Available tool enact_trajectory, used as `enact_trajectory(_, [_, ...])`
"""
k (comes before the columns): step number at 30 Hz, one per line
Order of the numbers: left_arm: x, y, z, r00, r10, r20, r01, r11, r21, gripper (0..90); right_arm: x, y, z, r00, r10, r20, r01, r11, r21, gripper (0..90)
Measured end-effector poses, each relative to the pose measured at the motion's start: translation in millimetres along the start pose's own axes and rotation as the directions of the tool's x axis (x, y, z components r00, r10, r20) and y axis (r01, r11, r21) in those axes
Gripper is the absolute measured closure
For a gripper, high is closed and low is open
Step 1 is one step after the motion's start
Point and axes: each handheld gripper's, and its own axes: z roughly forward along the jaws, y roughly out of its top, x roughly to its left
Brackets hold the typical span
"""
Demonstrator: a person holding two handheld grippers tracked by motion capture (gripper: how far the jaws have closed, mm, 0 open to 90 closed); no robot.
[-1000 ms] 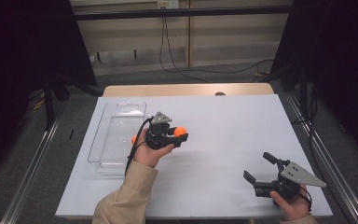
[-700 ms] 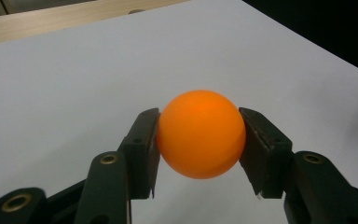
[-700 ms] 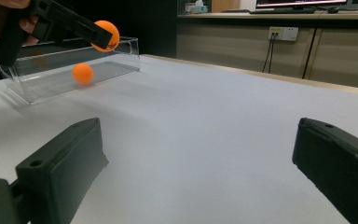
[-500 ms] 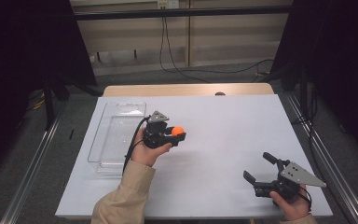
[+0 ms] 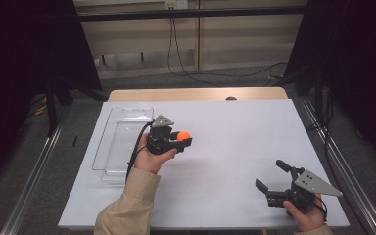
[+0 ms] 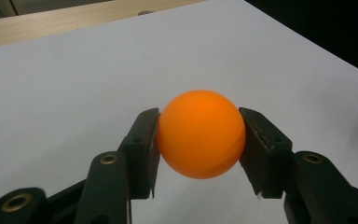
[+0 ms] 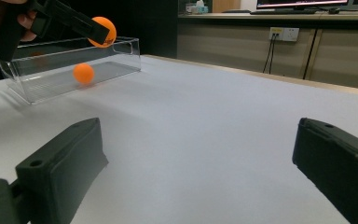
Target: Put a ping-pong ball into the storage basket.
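Looking along the left gripper (image 6: pixel 200 140), we see its jaws pinching the ball (image 6: pixel 200 134), round with no long axis, between the pads, while the right gripper (image 7: pixel 200 172) is spread wide, holding nothing.

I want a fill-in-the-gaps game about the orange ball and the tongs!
1. The left tongs are squeezing a ball whose colour is ____.
2. The see-through box on the white table sits on the same side as the ____ tongs.
3. The right tongs have nothing between them, so they are ____.
4. Counting the held one and the ball in the box, there are ____ orange balls.

Missing words: orange; left; open; two
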Motion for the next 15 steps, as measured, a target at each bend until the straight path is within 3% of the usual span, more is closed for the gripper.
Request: enact_trajectory(15, [9.7, 0.8, -8.9, 0.9997, -0.015, -0.017, 0.015, 0.9999, -0.007, 50.8, -0.1, -0.1, 0.2, 1.0000, 0.000, 0.000, 0.000, 1.000, 0.001, 1.8])
